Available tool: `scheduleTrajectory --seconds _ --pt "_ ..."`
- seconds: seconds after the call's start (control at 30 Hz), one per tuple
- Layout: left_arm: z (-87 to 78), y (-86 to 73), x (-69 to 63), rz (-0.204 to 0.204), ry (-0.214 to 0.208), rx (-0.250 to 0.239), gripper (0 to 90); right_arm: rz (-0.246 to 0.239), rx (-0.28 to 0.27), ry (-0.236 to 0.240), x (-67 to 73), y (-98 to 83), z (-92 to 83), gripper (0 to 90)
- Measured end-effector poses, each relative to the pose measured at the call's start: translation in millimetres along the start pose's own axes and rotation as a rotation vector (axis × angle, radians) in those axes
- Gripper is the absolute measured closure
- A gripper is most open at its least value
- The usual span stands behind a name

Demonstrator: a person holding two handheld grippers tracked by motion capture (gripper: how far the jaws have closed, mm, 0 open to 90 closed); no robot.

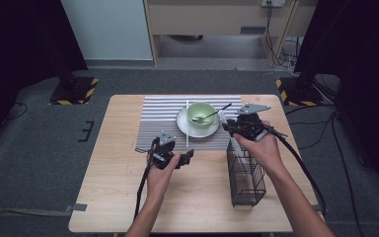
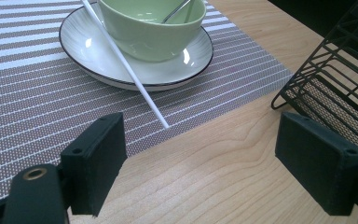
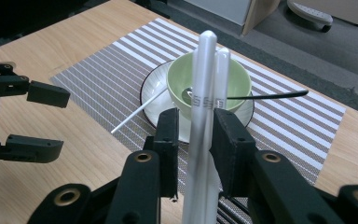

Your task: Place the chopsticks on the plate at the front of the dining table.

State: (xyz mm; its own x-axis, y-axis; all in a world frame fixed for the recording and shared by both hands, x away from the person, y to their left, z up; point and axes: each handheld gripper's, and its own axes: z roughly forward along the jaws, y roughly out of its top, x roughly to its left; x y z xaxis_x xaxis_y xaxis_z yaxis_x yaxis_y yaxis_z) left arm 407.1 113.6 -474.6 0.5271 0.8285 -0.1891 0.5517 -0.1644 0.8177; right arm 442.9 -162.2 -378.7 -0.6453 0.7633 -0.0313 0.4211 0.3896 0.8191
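Clamping the white chopsticks [image 3: 205,107] upright, your right gripper [image 3: 195,140] hangs over the black wire basket [image 1: 246,175], beside the green bowl [image 1: 201,113] on its white plate [image 1: 185,127]. Your left gripper [image 2: 200,158] gapes wide near a single chopstick [image 2: 126,65].

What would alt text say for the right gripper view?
The right tool grips a pair of white chopsticks standing upright between its black jaws. Beyond sit a green bowl holding a spoon, on a white plate and striped mat; the open left tool waits at left.
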Motion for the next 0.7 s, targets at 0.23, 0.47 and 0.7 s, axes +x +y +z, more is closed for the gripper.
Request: scheduleTrajectory --seconds 0.23,0.47,0.7 --pt "-2.3 1.7 -1.6 -0.002 -0.006 -0.011 16.0 -0.009 0.01 -0.023 1.7 2.4 4.8 81.6" --pt "-4.1 3.7 -3.7 0.004 -0.01 -0.018 16.0 -0.003 0.006 -0.008 0.2 3.3 3.0 83.3" --pt "-4.9 4.3 -4.2 0.003 -0.017 -0.027 16.0 0.027 -0.027 0.023 -2.6 7.8 -2.4 83.9"
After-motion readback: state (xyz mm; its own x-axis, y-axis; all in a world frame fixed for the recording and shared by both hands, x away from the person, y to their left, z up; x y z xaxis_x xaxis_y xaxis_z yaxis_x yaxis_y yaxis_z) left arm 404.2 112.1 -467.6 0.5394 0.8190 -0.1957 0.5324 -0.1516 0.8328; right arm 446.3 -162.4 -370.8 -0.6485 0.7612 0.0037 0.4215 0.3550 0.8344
